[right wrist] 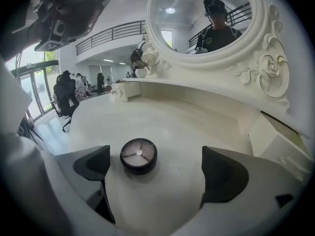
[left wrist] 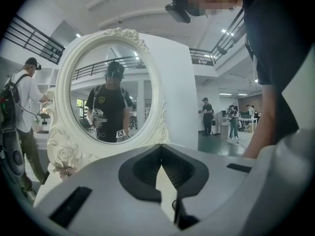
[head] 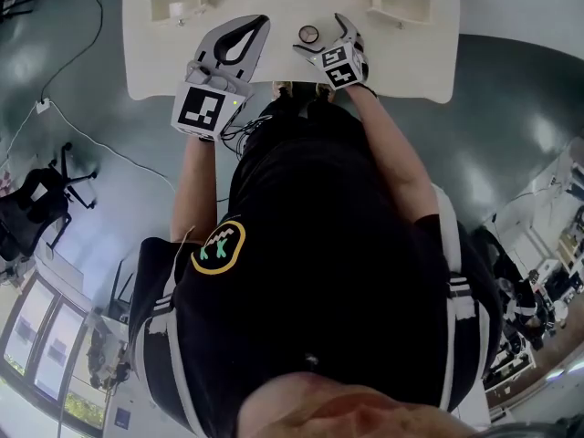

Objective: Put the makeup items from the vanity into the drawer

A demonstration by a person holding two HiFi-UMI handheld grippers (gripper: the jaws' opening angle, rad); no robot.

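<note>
On the vanity (head: 411,53), head view, I log the compact (head: 308,34) near the front edge; left gripper view, the left gripper (left wrist: 160,149) has its jaws together and empty, facing the mirror (left wrist: 113,97); right gripper view, the right gripper (right wrist: 157,167) has its jaws apart with the compact lying between them.
</note>
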